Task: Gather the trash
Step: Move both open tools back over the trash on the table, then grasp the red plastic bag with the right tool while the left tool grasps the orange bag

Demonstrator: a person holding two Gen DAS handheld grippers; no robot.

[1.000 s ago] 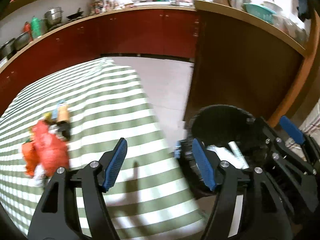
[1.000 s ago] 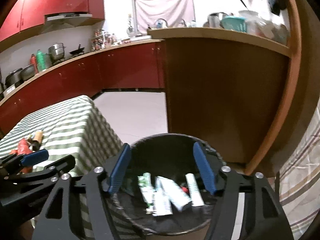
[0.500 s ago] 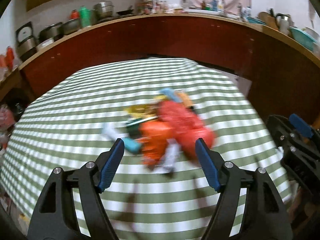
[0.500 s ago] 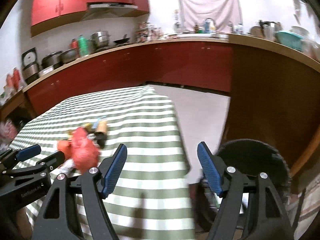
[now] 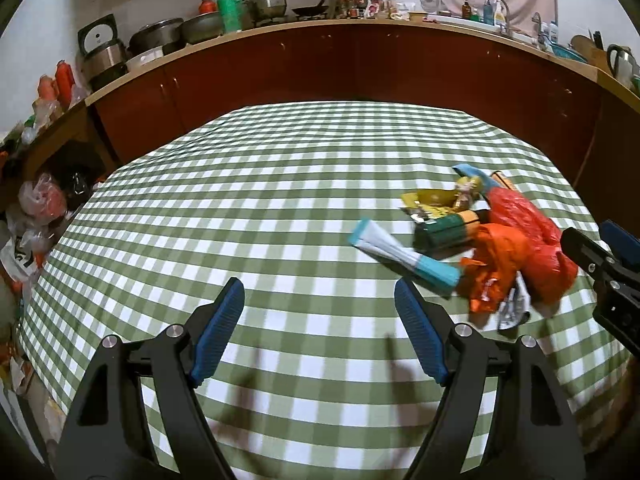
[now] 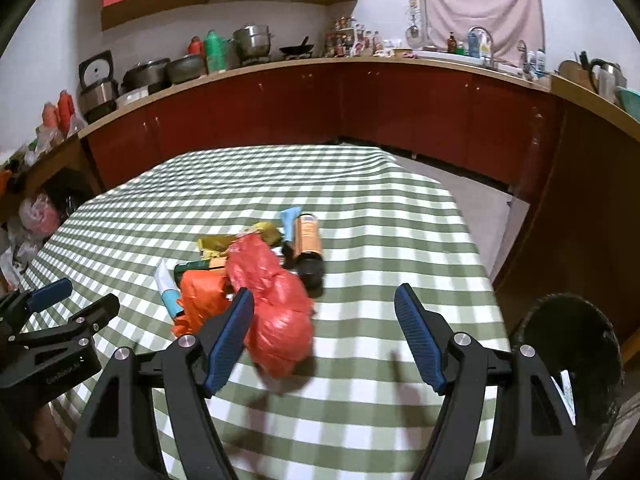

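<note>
A pile of trash lies on the green checked table [image 5: 240,200]: a red plastic bag [image 5: 532,240], an orange bag [image 5: 500,256], a white and teal tube [image 5: 400,256], a green can [image 5: 444,232] and a yellow wrapper [image 5: 432,200]. My left gripper [image 5: 318,292] hovers over bare cloth left of the pile, its jaws opening with nothing between them. My right gripper [image 6: 324,296] stands open and empty, with the red bag [image 6: 276,304] just behind its left finger. An orange bottle [image 6: 306,240] with a black cap lies at the pile's far side. The black bin [image 6: 572,344] stands off the table's right edge.
Red cabinets [image 6: 360,112] under a counter with pots and bottles curve behind the table. Plastic bags [image 5: 36,208] are heaped on the floor at the left. A brown counter side [image 6: 580,184] rises beside the bin. White tiled floor [image 6: 480,200] lies between table and cabinets.
Both views have swung left, from the bin and the table's edge to the table top. The trash pile now sits right of the left gripper and by the right gripper's left finger.
</note>
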